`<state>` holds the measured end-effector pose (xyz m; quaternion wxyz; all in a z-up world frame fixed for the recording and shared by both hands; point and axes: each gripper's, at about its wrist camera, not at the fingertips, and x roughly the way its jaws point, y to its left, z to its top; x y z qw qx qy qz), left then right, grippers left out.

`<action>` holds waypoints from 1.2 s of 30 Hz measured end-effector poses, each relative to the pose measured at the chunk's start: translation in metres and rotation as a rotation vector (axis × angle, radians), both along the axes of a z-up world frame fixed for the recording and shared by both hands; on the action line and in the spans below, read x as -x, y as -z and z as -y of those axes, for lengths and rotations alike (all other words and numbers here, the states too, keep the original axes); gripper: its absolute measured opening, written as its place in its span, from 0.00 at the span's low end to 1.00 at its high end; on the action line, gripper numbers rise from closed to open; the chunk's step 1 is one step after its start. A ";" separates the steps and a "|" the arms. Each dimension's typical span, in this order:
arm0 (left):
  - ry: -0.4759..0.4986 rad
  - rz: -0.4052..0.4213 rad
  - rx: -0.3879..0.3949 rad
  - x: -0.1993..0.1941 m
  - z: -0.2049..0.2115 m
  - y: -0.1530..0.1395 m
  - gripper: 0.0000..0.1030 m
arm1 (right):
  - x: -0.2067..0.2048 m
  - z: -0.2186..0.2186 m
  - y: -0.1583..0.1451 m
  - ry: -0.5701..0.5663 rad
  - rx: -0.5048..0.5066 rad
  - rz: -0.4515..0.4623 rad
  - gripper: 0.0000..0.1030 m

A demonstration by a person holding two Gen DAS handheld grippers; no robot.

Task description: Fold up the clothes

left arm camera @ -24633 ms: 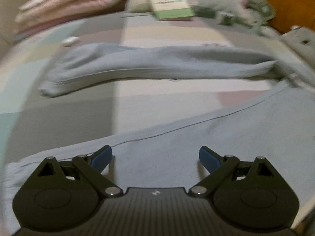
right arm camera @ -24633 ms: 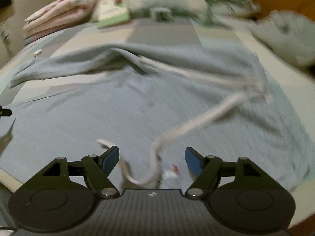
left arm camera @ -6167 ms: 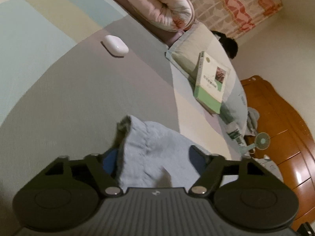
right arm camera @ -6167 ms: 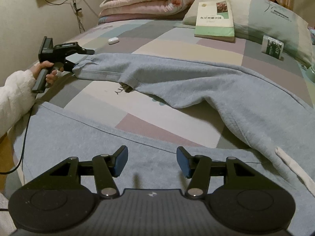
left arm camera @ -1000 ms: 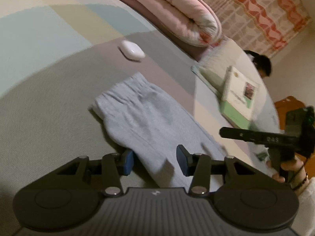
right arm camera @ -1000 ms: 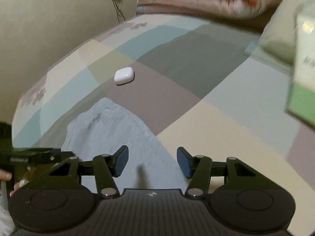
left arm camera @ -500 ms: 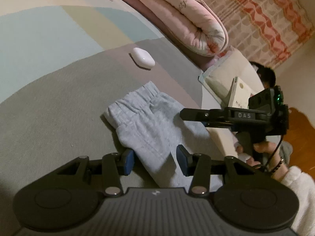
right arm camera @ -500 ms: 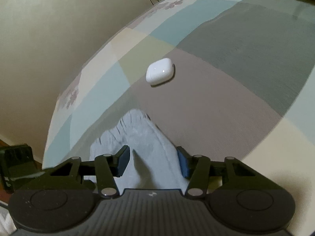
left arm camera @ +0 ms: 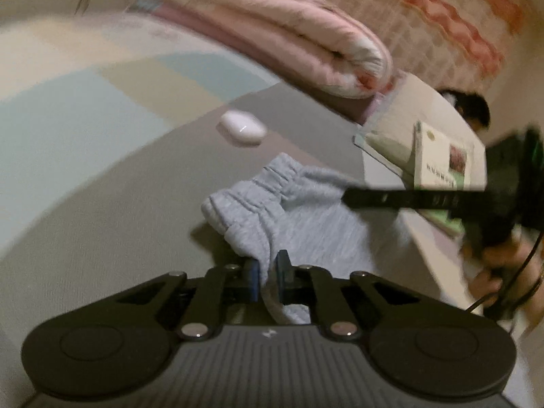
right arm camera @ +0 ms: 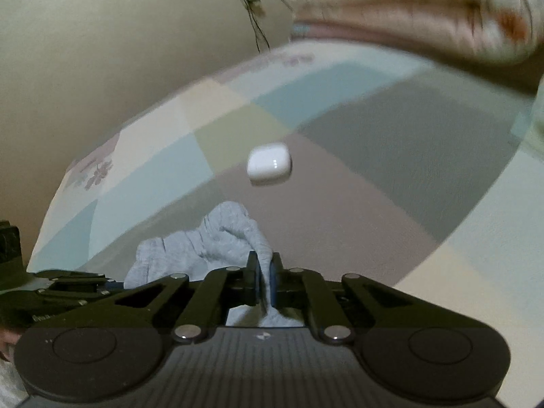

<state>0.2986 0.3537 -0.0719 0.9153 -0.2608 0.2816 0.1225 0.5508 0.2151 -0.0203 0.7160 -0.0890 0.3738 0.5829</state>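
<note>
The light blue sweatpants lie on the patchwork bed, and their elastic leg cuff (left arm camera: 258, 190) bunches up in front of me. My left gripper (left arm camera: 268, 272) is shut on the near edge of that cuff. My right gripper (right arm camera: 263, 272) is shut on the other edge of the same cuff (right arm camera: 217, 238). In the left wrist view the right gripper (left arm camera: 408, 199) reaches in from the right, held by a hand. In the right wrist view the left gripper (right arm camera: 54, 285) shows at the lower left.
A white earbud case (left arm camera: 242, 130) lies on the bedspread just beyond the cuff, also in the right wrist view (right arm camera: 269, 162). A folded pink quilt (left arm camera: 289, 40) sits behind it. A book (left arm camera: 442, 159) rests on a pillow at right. A wall with cables (right arm camera: 251, 3) is at left.
Both grippers have closed on the leg cuff within the last half second. The cuff has bunched and lifted slightly off the bedspread.
</note>
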 end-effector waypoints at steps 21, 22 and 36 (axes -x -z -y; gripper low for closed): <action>0.042 -0.043 -0.114 -0.048 -0.016 0.004 0.21 | -0.016 -0.043 0.032 0.141 0.122 0.195 0.16; 0.040 -0.037 -0.123 -0.045 -0.017 0.003 0.25 | -0.016 -0.041 0.031 0.159 0.118 0.207 0.25; 0.322 0.041 -0.329 -0.030 0.032 -0.022 0.61 | 0.030 0.041 0.002 0.255 0.325 0.183 0.49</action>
